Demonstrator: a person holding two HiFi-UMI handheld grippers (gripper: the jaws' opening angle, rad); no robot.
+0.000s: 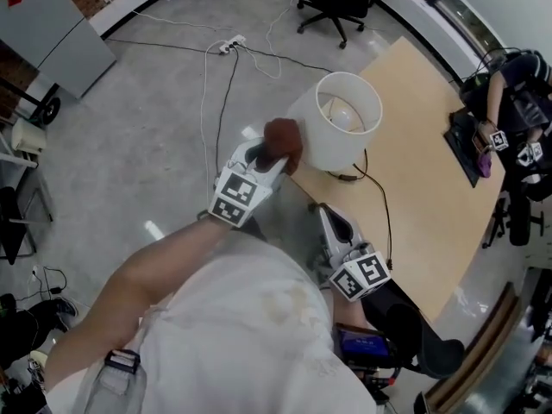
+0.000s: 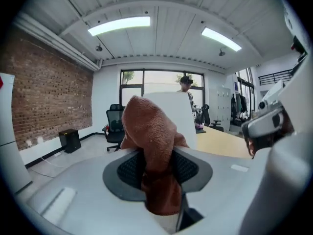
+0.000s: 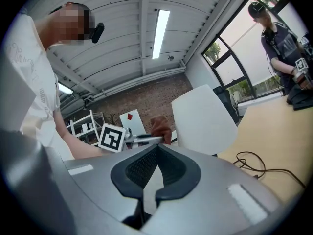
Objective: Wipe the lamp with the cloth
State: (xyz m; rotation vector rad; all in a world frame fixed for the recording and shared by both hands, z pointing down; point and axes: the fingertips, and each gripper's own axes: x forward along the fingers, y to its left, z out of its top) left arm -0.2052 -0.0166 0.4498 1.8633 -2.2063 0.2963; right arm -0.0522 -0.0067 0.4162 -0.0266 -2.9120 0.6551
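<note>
Grey floor surrounds a pale wooden table (image 1: 423, 145); the lamp (image 1: 345, 136) stands upright at its left edge. The left gripper (image 1: 263, 156) clamps the brown cloth (image 1: 283, 141) against the shade's left side. The right gripper (image 1: 328, 216), closed and empty, sits farther off.

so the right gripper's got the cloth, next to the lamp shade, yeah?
Not quite: it's the left gripper that has the cloth, not the right. The left gripper view shows the brown cloth clamped between its jaws, and the head view puts it next to the lamp shade. In the right gripper view, the right gripper has nothing between its jaws.
</note>
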